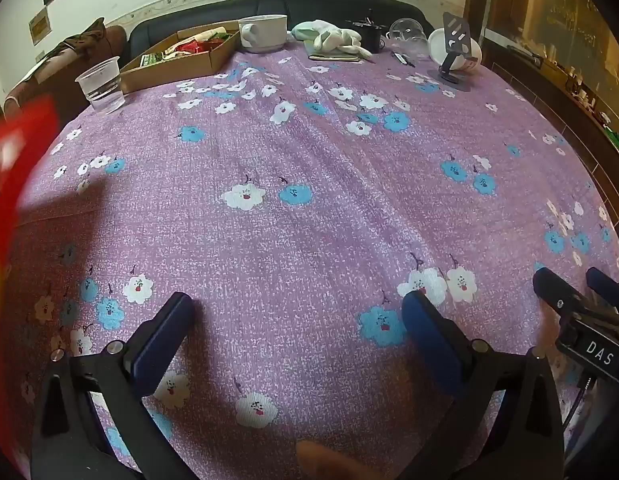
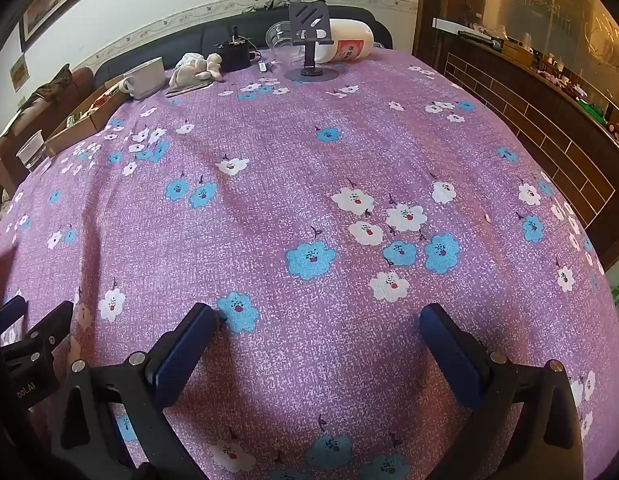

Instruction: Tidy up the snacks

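A shallow cardboard box (image 1: 181, 60) holding red and green snack packets (image 1: 197, 45) sits at the far left of the table; the right wrist view shows the same cardboard box (image 2: 81, 120) at its left edge. My left gripper (image 1: 297, 312) hovers open over bare purple floral cloth near the front, nothing between its blue pads. My right gripper (image 2: 321, 320) is also open over bare cloth, and appears as the right gripper (image 1: 577, 280) at the right of the left wrist view. A blurred red thing (image 1: 13, 184) fills the left edge close to the camera.
A clear plastic cup (image 1: 101, 84) stands beside the box. At the far edge are a white mug (image 1: 265, 32), a plush toy (image 1: 333, 38), a dark small device (image 1: 369, 32), a clear bowl (image 1: 407, 32), a phone stand (image 1: 453, 52) and a white bottle (image 2: 349, 44). A sofa lies behind, a wood cabinet (image 2: 549, 100) right.
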`<state>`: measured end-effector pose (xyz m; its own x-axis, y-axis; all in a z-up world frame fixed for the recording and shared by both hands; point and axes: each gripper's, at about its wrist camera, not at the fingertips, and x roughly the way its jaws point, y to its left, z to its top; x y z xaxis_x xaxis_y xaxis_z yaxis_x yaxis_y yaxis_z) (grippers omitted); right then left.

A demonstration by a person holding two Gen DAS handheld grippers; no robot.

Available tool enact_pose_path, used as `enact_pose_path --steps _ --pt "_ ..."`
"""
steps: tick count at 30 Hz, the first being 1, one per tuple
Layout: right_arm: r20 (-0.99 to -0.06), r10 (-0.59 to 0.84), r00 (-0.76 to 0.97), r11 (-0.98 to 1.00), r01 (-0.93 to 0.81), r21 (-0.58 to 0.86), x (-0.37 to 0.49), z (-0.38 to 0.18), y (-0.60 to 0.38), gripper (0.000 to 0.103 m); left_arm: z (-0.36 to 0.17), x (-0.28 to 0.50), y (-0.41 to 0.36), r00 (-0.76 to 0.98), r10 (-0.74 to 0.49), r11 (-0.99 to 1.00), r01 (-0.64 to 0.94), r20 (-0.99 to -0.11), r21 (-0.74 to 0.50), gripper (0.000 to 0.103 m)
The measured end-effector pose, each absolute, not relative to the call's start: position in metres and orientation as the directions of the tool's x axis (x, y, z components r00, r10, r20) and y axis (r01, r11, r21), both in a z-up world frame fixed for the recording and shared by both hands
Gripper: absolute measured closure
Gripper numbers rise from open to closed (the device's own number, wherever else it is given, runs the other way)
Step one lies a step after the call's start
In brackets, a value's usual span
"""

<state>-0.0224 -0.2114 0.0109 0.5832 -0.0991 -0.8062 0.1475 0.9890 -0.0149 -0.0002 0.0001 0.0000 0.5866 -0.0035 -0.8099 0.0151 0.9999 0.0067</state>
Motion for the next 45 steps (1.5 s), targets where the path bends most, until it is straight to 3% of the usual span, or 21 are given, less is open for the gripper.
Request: enact_pose_path --steps 45 --pt "-0.806 -0.097 0.584 0.989 0.147 -0.012 -0.022 0.011 -0.212 0.0 0.005 -0.027 -0.003 0.588 -0.007 1.0 0.018 -0.809 0.005 0.0"
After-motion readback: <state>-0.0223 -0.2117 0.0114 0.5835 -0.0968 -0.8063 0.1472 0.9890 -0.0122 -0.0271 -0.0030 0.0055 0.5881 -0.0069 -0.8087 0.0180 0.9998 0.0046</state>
